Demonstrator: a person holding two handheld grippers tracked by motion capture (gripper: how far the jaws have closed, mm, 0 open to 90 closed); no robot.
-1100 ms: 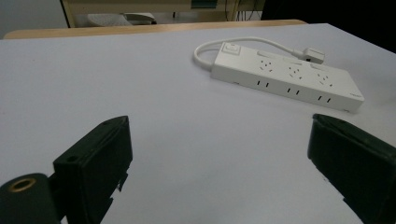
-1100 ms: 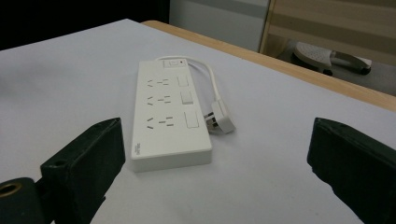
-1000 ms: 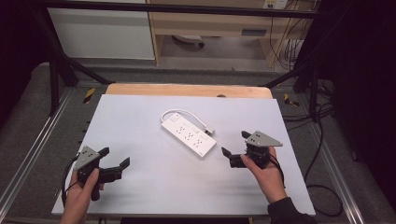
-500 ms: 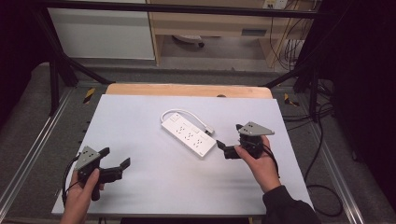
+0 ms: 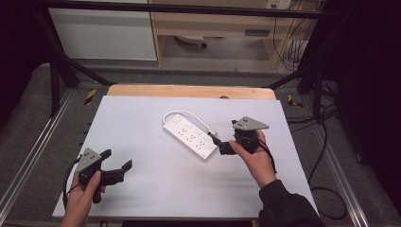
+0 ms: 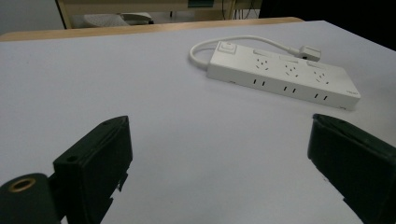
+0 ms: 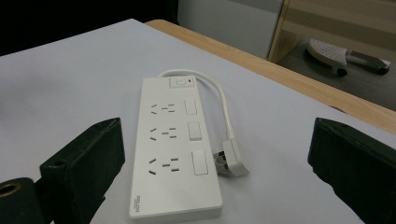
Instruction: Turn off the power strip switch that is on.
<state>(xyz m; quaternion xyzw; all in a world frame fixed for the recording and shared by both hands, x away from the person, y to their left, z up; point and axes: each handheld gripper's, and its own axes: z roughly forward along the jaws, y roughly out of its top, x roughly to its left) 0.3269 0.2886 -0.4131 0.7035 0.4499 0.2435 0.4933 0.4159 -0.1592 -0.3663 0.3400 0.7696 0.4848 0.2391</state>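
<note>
A white power strip lies slantwise in the middle of the white table, its short cable looping back to a white plug beside it. In the right gripper view the strip has three socket rows, and the plug rests against its right side. My right gripper stands open at the strip's near right end, jaws apart and holding nothing. My left gripper is open near the front left of the table, far from the strip. Its jaws hold nothing.
A wooden strip runs along the table's far edge. Metal frame rails flank the table on both sides. Cables lie on the floor to the right. A shelf unit stands behind the table.
My right gripper has moved left and away from me, up to the power strip's near end. The left gripper has stayed where it was.
</note>
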